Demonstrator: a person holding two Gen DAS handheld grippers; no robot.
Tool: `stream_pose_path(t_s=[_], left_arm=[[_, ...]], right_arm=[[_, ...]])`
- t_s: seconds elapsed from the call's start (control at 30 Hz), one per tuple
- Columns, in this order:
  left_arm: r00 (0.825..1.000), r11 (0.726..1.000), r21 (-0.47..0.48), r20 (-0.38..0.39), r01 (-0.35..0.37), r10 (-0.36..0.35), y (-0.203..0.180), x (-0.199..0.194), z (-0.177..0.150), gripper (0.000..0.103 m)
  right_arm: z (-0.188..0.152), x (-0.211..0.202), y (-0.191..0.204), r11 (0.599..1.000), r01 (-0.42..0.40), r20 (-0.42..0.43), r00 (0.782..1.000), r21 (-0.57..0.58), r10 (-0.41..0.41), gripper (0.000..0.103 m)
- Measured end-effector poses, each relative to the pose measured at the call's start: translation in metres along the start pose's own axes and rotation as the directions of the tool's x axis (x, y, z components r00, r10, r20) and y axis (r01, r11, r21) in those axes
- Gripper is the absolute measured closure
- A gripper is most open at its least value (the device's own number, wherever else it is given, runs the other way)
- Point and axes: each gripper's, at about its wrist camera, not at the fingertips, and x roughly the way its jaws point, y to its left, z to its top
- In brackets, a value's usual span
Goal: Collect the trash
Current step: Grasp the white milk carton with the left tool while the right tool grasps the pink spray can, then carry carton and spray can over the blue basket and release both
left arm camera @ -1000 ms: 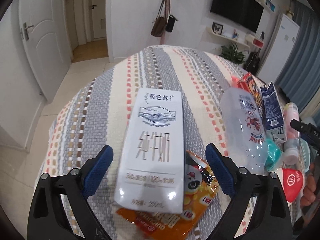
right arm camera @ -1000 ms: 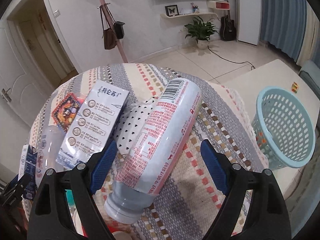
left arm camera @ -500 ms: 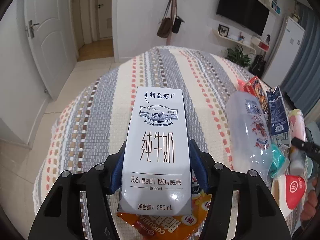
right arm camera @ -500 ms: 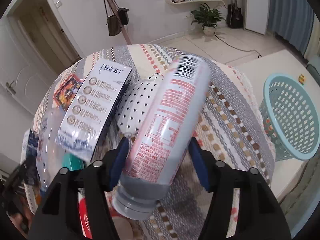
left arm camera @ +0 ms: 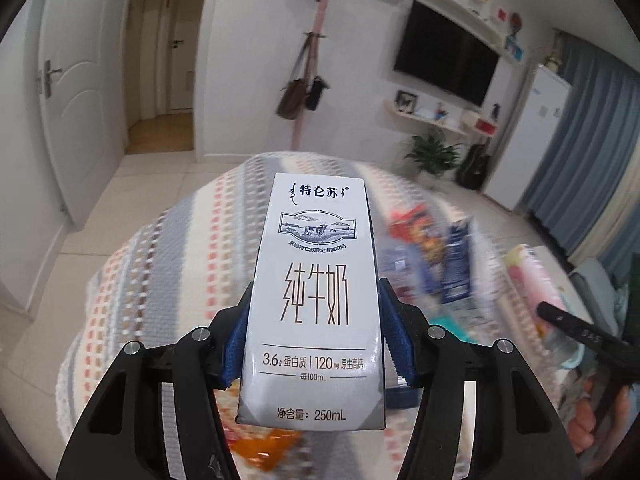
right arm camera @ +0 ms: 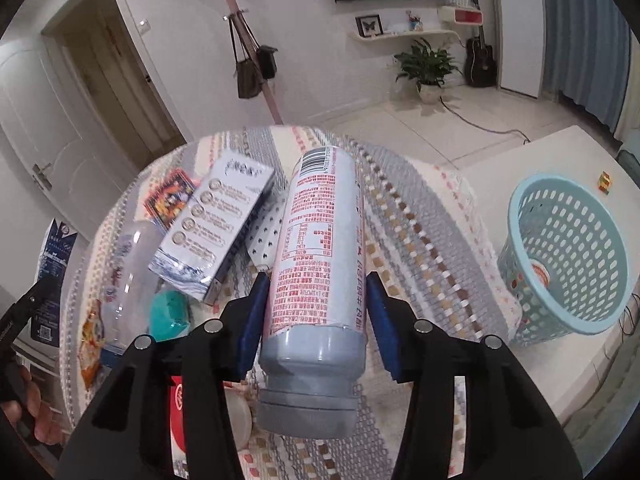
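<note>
**A:** So what's each hand got here? Looks like a double pickup.

**B:** Yep. The left hand-held gripper (left arm camera: 314,344) is clamped on a white milk carton (left arm camera: 316,292), blue pads pressing its two long sides near the bottom end, so the carton sticks out forward along the fingers, clear of the striped cloth on the bench (left arm camera: 168,280). The right hand-held gripper (right arm camera: 314,320) has a grey bottle with red print (right arm camera: 320,272) between its pads, which touch both sides low on the body near the cap, and its jaws are closing down on it a bit more.

**A:** Why grab them so low?

**B:** My guess: the near end was just the closest part to reach, and gripping across the narrow width fits the jaws.

**A:** And the bin?

**B:** The light blue basket (right arm camera: 568,256) sits off to the right past the bench edge, with something already in it. More trash is left on the cloth: another carton (right arm camera: 216,224), a clear bottle (right arm camera: 124,264), and snack wrappers (right arm camera: 170,198).

**A:** Risk?

**B:** The round bottle could pivot in the pads if swung fast.
</note>
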Motion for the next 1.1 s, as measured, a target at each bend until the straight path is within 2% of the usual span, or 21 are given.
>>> stream_pose_path(t_s=[0.17,0.33,0.47,0.63,0.77,0.93,1.03,1.1], left_arm=[[0.998,0.997,0.030,0.027,0.064,-0.065,-0.033,-0.008,0.006,0.047],[0.987,0.987,0.065,0.051,0.148,-0.151,-0.079,-0.015,0.014,0.047],[0.983,0.979,0.106,0.044,0.172,-0.177,-0.123,-0.006,0.020,0.047],[0.969,0.960,0.135,-0.014,0.246,-0.246,-0.187,0.024,0.016,0.047],[0.959,0.943,0.177,-0.068,0.283,-0.275,-0.242,0.052,0.009,0.047],[0.940,0.920,0.205,-0.136,0.334,-0.312,-0.291,0.087,-0.003,0.047],[0.924,0.902,0.220,-0.179,0.373,-0.338,-0.318,0.106,-0.011,0.047],[0.904,0.887,0.214,-0.228,0.409,-0.362,-0.339,0.125,-0.020,0.047]], right_arm=[[0.007,-0.018,-0.009,0.999,-0.037,0.048,0.998,0.005,0.036,0.058],[0.015,-0.045,-0.024,1.000,-0.019,0.130,0.991,0.012,0.017,0.058],[0.024,-0.063,-0.047,0.999,0.020,0.186,0.982,0.037,-0.026,0.058],[0.029,-0.072,-0.089,0.992,0.102,0.220,0.969,0.080,-0.117,0.058],[0.031,-0.070,-0.137,0.976,0.156,0.216,0.958,0.154,-0.187,0.058],[0.025,-0.057,-0.193,0.945,0.216,0.179,0.948,0.247,-0.264,0.058],[0.020,-0.040,-0.221,0.928,0.243,0.130,0.949,0.283,-0.288,0.058],[0.014,-0.028,-0.237,0.917,0.258,0.093,0.950,0.305,-0.299,0.058]])
